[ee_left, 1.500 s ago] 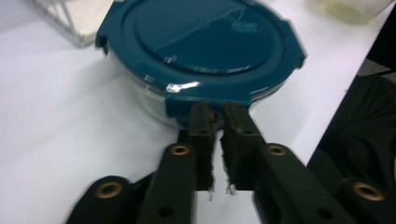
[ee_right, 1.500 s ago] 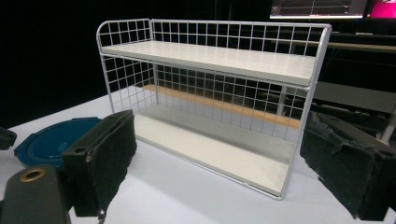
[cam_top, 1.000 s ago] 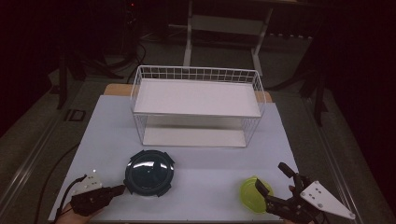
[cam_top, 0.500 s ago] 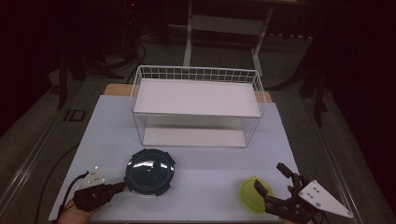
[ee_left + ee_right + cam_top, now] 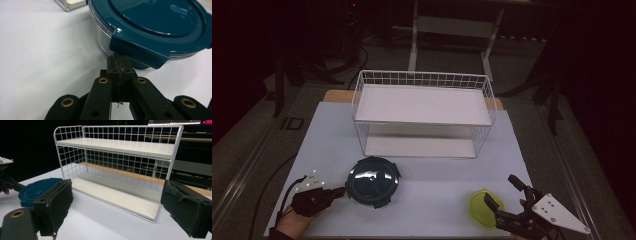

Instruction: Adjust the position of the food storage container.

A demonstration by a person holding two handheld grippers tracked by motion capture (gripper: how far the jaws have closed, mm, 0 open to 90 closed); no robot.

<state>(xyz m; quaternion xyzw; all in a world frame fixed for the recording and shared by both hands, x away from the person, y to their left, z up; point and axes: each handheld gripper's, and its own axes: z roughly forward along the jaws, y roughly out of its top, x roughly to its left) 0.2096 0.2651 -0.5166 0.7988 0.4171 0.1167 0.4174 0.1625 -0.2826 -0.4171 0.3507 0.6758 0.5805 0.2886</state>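
Left gripper (image 5: 341, 190) lies low and level, jaws pressed together, tips at the teal-lidded container (image 5: 374, 181) near the table's front. Right gripper (image 5: 502, 199) spread wide beside the green lid (image 5: 482, 207).

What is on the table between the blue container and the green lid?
Nothing: in the high view, the white table is bare between the blue container and the green lid.

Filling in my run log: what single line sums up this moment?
left gripper: shut, tips at teal-lidded container clip | right gripper: open beside green lid | wire shelf: empty
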